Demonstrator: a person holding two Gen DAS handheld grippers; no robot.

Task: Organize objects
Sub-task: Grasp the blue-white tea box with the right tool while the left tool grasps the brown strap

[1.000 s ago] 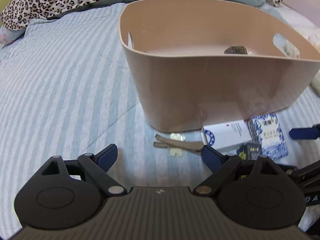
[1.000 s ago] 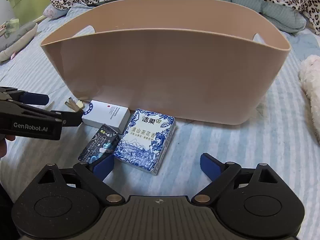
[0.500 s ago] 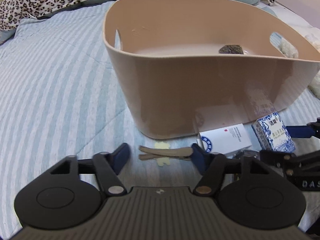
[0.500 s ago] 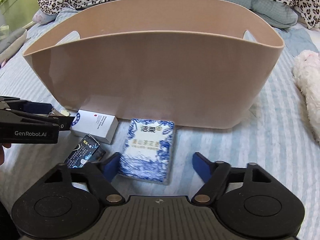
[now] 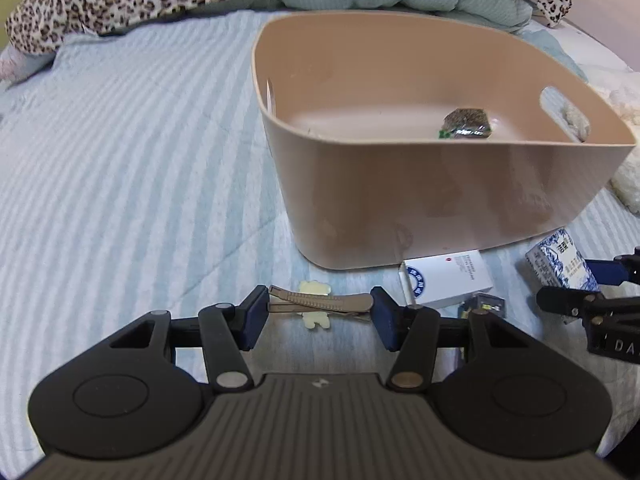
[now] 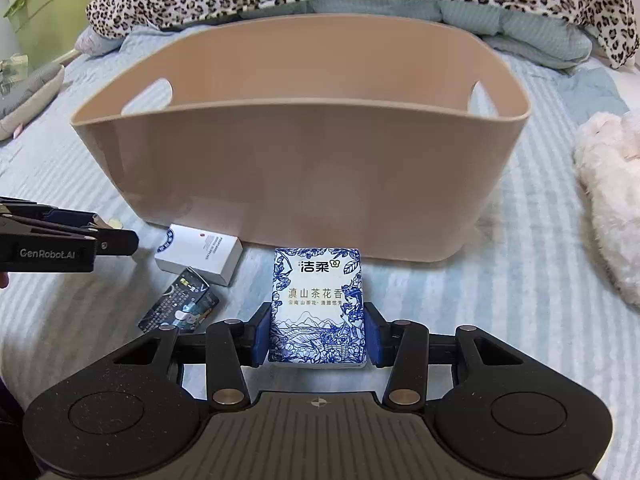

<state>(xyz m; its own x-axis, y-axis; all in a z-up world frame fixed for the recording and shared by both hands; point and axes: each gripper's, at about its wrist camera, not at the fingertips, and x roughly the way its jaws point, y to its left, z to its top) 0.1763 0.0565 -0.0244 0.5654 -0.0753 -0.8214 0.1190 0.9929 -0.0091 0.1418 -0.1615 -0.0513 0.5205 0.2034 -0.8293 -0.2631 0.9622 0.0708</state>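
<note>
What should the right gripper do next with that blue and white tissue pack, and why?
Probably lift it and carry it over the beige bin: the right gripper has its fingers against both sides of the tissue pack, which lies on the bedsheet just before the bin.

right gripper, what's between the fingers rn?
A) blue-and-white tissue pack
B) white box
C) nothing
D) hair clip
A: in the right wrist view the right gripper has its blue pads against both sides of the blue-and-white tissue pack, which lies on the bed in front of the beige bin; the white box lies apart to the left.
</note>
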